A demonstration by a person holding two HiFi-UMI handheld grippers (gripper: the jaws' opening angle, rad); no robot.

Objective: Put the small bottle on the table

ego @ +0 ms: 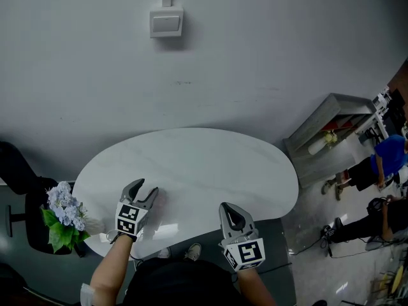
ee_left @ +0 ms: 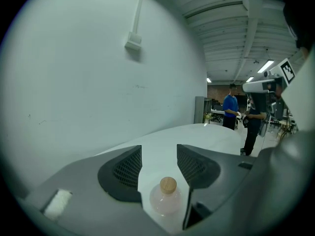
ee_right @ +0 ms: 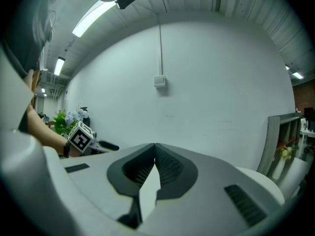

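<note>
I am holding my left claw (ee_left: 158,154) over the near left edge of the smooth, white, oval counter (ego: 210,164), its ribbed black jaws standing apart. The small bottle (ee_left: 167,196), round, translucent pink and wooden-capped, is standing on the counter between them, ungripped. My right claw (ee_right: 155,149) is hovering at the near edge, jaws together, empty. Pale blue flowers (ego: 62,212) are sitting at the left edge.

no readable text, no legible labels

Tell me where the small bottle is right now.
In the left gripper view, the small bottle stands upright on the white table, low in the gap between the open jaws of the left claw, on the person's left side.
</note>
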